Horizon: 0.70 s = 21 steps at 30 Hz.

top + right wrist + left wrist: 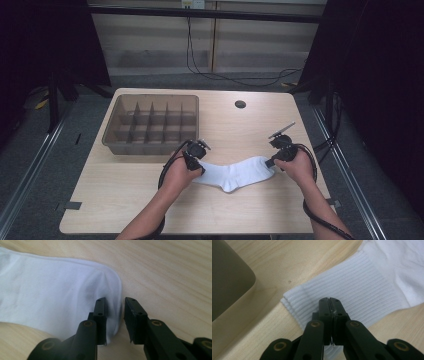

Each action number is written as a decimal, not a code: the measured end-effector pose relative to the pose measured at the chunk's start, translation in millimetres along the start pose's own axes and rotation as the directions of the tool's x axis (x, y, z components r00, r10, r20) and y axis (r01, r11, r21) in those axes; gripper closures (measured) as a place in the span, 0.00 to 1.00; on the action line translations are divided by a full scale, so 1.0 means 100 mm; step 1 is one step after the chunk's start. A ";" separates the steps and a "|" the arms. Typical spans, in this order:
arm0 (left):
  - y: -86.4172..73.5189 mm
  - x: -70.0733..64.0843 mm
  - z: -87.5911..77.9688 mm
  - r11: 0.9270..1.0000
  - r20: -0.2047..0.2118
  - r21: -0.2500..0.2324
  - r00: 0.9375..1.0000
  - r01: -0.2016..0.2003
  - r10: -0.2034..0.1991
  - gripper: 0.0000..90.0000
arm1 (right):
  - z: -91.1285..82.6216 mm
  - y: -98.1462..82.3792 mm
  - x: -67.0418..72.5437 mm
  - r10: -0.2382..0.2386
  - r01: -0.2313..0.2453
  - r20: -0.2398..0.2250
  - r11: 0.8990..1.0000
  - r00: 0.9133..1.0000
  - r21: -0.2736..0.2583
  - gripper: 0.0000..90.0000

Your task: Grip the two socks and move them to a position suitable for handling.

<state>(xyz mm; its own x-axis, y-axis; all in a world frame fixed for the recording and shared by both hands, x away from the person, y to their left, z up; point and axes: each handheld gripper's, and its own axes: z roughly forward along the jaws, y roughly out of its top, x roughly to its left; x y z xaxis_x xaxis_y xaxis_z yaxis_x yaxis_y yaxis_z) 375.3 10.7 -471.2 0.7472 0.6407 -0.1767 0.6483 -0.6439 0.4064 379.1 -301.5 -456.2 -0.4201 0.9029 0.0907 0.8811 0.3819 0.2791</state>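
Black jaws of your left hand-held gripper (329, 302) sit clamped tight on the ribbed cuff of the white sock (362, 287), pinching the layered edge of the fabric. Your right hand-held gripper (115, 312) is at the other end: its jaws stand a little apart around the rounded toe, with cloth between them, and the pads do not look pressed home yet, so count that end as not gripped.

Expect the sock to be very light, soft and limp. It will sag in the middle if you lift it by both ends, and it will fold or bunch wherever you let it go slack. Nothing about it is fragile or slippery; the knit should hold well in the pads. Take it at the edges, as you are doing: the cuff's doubled rim gives thick material to bite, and the toe seam does the same on the right.

It lies flat on the table (150, 200), stretched between your two hands, just in front of the brown divided tray (150, 122). It is plain white, ribbed at the leg, smooth over the foot, with the heel (231, 187) bulging toward you.
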 end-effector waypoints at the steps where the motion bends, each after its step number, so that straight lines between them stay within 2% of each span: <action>1: 0.00 0.00 0.00 1.000 0.000 0.000 1.000 0.001 -0.001 0.99 | -0.01 0.01 0.00 0.004 -0.004 0.004 1.000 1.000 -0.001 0.92; 2: 0.00 0.00 0.00 1.000 -0.002 0.001 1.000 -0.002 0.002 0.99 | -0.01 0.01 0.00 0.004 -0.004 0.004 1.000 1.000 -0.001 0.92; 3: 0.00 0.00 0.00 1.000 0.002 0.001 1.000 0.001 -0.001 0.99 | -0.03 0.03 0.00 0.006 -0.006 0.028 1.000 1.000 0.005 0.98; 5: 0.00 0.00 0.00 1.000 0.002 0.004 1.000 0.001 -0.001 0.99 | -0.06 0.03 -0.03 0.009 -0.008 0.032 1.000 0.999 -0.004 1.00; 9: 0.00 -0.01 0.01 1.000 -0.003 0.008 1.000 0.000 0.000 1.00 | -0.10 0.01 -0.10 0.028 -0.028 0.049 1.000 0.998 -0.001 1.00; 10: 0.01 -0.01 0.01 1.000 -0.009 0.013 1.000 -0.002 0.002 1.00 | -0.13 -0.01 -0.14 0.054 -0.054 0.049 0.998 0.997 -0.013 1.00; 11: 0.01 -0.01 0.01 1.000 -0.011 0.018 1.000 -0.010 0.010 1.00 | -0.14 -0.02 -0.16 0.060 -0.059 0.056 0.998 0.997 -0.015 1.00; 13: 0.02 -0.02 0.01 1.000 -0.013 0.018 1.000 -0.009 0.009 1.00 | -0.14 -0.03 -0.18 0.061 -0.060 0.061 0.998 0.996 -0.017 1.00; 14: 0.02 -0.02 0.01 1.000 -0.014 0.022 1.000 -0.008 0.009 1.00 | -0.12 -0.05 -0.20 0.063 -0.064 0.063 0.998 0.996 0.001 1.00; 15: 0.02 -0.02 0.01 1.000 -0.013 0.020 1.000 -0.004 0.005 1.00 | -0.11 -0.06 -0.20 0.054 -0.055 0.084 0.998 0.995 0.010 1.00; 18: 0.01 -0.01 0.01 1.000 -0.010 0.013 1.000 0.001 -0.001 1.00 | -0.08 -0.07 -0.20 0.049 -0.051 0.065 0.999 0.997 0.018 1.00; 19: 0.01 -0.02 0.01 1.000 -0.011 0.009 1.000 0.004 -0.004 1.00 | -0.09 -0.08 -0.18 0.054 -0.054 0.064 0.999 0.996 -0.001 1.00; 21: 0.00 -0.02 0.01 1.000 -0.013 0.007 1.000 0.005 -0.005 1.00 | -0.10 -0.08 -0.18 0.050 -0.050 0.058 0.999 0.997 -0.006 1.00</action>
<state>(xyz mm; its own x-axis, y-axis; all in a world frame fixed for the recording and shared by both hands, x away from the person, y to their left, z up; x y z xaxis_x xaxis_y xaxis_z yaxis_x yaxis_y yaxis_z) 374.2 8.7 -471.6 0.7419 0.6494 -0.1672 0.6531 -0.6432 0.3996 377.7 -322.8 -450.6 -0.3624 0.9307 0.0493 0.8995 0.3354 0.2801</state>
